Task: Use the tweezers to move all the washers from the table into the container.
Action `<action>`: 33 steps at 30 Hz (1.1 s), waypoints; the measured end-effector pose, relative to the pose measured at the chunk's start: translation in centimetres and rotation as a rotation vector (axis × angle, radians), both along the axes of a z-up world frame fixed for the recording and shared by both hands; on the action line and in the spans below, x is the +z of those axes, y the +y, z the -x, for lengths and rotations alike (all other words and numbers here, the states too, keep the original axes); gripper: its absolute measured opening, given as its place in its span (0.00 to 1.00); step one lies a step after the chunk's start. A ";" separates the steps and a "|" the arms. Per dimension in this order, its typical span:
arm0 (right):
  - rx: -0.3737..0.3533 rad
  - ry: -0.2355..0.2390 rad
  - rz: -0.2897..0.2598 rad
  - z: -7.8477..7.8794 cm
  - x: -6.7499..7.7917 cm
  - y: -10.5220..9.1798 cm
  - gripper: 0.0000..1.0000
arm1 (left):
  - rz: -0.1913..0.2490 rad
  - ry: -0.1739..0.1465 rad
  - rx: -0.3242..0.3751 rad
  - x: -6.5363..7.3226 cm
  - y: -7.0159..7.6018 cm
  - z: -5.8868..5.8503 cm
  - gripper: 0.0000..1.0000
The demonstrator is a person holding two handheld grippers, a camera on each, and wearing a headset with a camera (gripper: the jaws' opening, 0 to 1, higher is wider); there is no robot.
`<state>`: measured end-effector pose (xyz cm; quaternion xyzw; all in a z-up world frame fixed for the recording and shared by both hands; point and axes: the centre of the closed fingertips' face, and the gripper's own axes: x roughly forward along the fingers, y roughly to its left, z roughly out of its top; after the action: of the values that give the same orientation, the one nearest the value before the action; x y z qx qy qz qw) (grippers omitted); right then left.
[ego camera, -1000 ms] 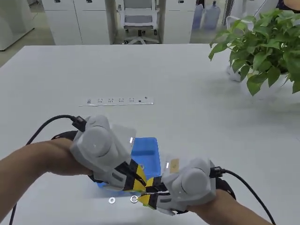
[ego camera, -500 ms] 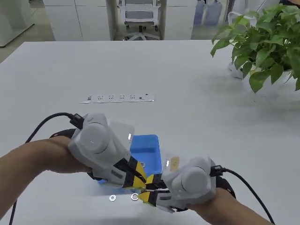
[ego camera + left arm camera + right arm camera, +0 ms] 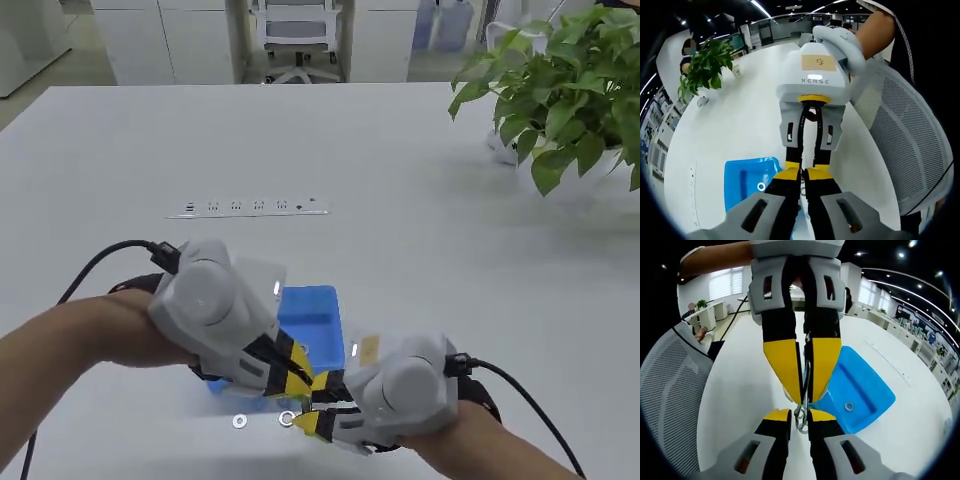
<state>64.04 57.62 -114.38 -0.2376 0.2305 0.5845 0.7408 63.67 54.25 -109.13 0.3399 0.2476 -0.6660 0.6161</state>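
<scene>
The blue container [image 3: 310, 318] sits on the white table [image 3: 400, 200], between my two gripper bodies. One washer [image 3: 761, 186] lies inside the container [image 3: 747, 180]; the right gripper view shows that washer [image 3: 849, 406] in the container [image 3: 860, 390] too. Two washers [image 3: 239, 421] [image 3: 287, 419] lie on the table just in front of the container. My left gripper [image 3: 298, 372] and right gripper [image 3: 316, 414] point at each other, tips nearly touching. The silver tweezers [image 3: 804, 390] run between both pairs of jaws. The left gripper [image 3: 803, 175] and the right gripper [image 3: 800, 416] are each shut on them.
A power strip [image 3: 250, 209] lies farther back on the table. A potted plant [image 3: 560, 100] stands at the back right. An office chair [image 3: 297, 40] is beyond the far edge. A mesh chair back [image 3: 910, 150] is close behind the person.
</scene>
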 end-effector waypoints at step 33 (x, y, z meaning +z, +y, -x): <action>-0.033 0.017 0.023 0.1 0.0 -0.5 0.10 | -0.015 0.002 -0.005 0.4 0.0 0.3 0.07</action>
<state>63.95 57.10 -114.35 -0.2374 0.2473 0.5716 0.7455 63.39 54.25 -108.75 0.3443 0.2525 -0.6661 0.6116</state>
